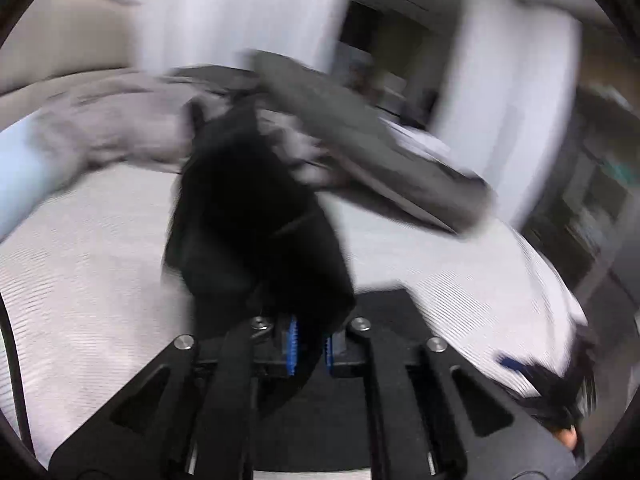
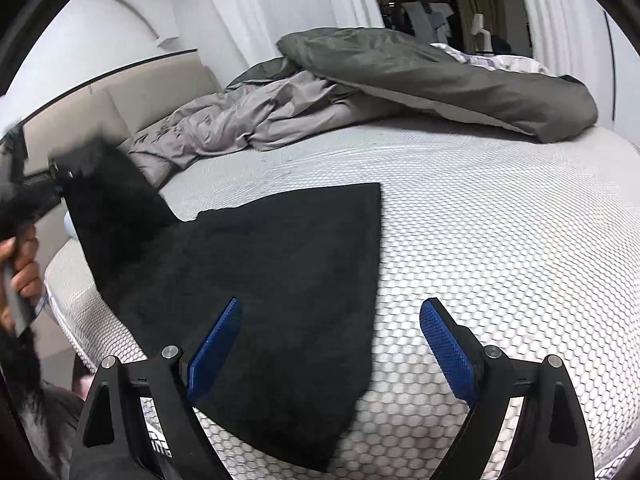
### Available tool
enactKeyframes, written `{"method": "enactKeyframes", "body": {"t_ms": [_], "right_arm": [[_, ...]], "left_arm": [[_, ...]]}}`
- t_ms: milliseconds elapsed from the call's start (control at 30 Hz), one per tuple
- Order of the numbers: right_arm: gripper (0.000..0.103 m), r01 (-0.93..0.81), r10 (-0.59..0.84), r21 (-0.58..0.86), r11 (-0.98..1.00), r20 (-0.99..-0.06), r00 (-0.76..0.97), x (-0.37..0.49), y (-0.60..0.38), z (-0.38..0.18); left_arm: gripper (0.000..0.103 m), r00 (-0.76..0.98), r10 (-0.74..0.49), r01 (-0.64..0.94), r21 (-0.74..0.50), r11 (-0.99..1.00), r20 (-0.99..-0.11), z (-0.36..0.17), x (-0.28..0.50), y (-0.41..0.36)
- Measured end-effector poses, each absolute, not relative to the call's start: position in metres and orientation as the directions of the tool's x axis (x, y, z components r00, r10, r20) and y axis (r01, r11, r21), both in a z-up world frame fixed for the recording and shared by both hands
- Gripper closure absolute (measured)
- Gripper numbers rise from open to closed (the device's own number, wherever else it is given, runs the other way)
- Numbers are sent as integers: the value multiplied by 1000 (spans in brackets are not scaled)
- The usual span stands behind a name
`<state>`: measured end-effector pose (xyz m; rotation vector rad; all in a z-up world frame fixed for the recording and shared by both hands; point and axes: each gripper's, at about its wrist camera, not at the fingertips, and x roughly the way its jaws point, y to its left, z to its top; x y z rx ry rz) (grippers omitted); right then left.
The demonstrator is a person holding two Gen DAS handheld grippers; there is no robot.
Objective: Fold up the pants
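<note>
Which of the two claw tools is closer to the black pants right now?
Left. The left gripper is clamped on a lifted part of the black pants; the right gripper hovers open just above them, not touching.

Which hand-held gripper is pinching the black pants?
The left hand-held gripper: its blue pads are clamped on the black pants. The right hand-held gripper gapes open, holding nothing.

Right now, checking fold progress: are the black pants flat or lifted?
Partly lifted. The left gripper is shut on one end of the black pants, raising it; the rest lies spread on the mattress.
</note>
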<state>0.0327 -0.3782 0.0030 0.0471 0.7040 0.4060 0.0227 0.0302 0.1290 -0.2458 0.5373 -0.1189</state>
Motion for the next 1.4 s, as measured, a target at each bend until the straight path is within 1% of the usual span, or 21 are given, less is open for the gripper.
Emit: {"method": "enactKeyframes", "body": {"t_ms": [33,67,100,133,200,233,300,467,533,567,633,767,867,933,1000,1067,1133,1267,1333,1367,1400], "right_arm": [[11,-336,370,177,925,-623,690,33,-381,2],[11,-321,358,177,930,-626,692,34,-387,1],[11,-309,349,177,934,-628,695,34,-390,0],[11,-295,338,177,939,-631,698,35,-395,-1],[11,-266,314,173,948,-636,705,35,-404,-2],[11,-256,306,172,951,-639,705,35,-407,-3],[11,-239,296,178,955,-644,705,36,-412,-3],[11,-283,362,228,932,-636,681,35,-403,0],[13,-333,416,253,908,-630,655,35,-393,1],[24,-363,456,280,889,-627,632,36,-388,1],[38,-401,538,361,842,-618,574,38,-380,-1],[43,-396,630,490,777,-604,489,50,-372,-13],[45,-366,645,532,764,-613,456,64,-368,-23],[47,-339,648,554,760,-616,447,72,-367,-30],[58,-321,629,543,776,-631,454,77,-363,-32],[89,-304,566,479,824,-666,486,79,-358,-28],[94,-322,564,464,825,-649,511,72,-356,-17],[94,-359,534,396,845,-615,579,41,-367,13],[92,-321,474,348,881,-674,567,41,-370,1],[88,-297,429,312,902,-719,547,44,-369,-9],[86,-280,430,327,902,-735,525,47,-372,-19]], "left_arm": [[73,827,-239,115,-264,958,-509,123,29,8],[36,739,-376,256,-284,924,-560,104,38,-29],[24,654,-465,352,-305,885,-597,89,42,-53],[22,575,-534,434,-322,841,-620,70,43,-76],[25,524,-554,515,-277,811,-647,38,37,-105],[25,532,-503,509,-218,833,-681,25,34,-113],[25,522,-474,514,-183,838,-709,19,31,-113],[24,616,-480,440,-233,867,-624,44,30,-72],[24,680,-433,365,-240,900,-591,51,34,-44],[23,709,-391,317,-231,920,-586,53,35,-30],[23,748,-311,218,-226,949,-587,56,44,3],[24,757,-195,35,-260,965,-624,43,49,60],[24,731,-215,-9,-325,946,-647,27,58,91],[24,729,-188,-31,-305,952,-659,25,53,102],[24,736,-156,-47,-279,959,-659,22,47,105],[23,737,-152,-60,-288,956,-658,17,48,111],[24,739,-155,-77,-311,947,-656,15,49,113],[24,736,-153,-91,-320,943,-659,14,48,121],[24,729,-153,-90,-315,945,-667,14,45,119],[24,725,-149,-91,-309,947,-673,13,46,116],[23,718,-142,-94,-297,950,-682,11,48,115]]}}
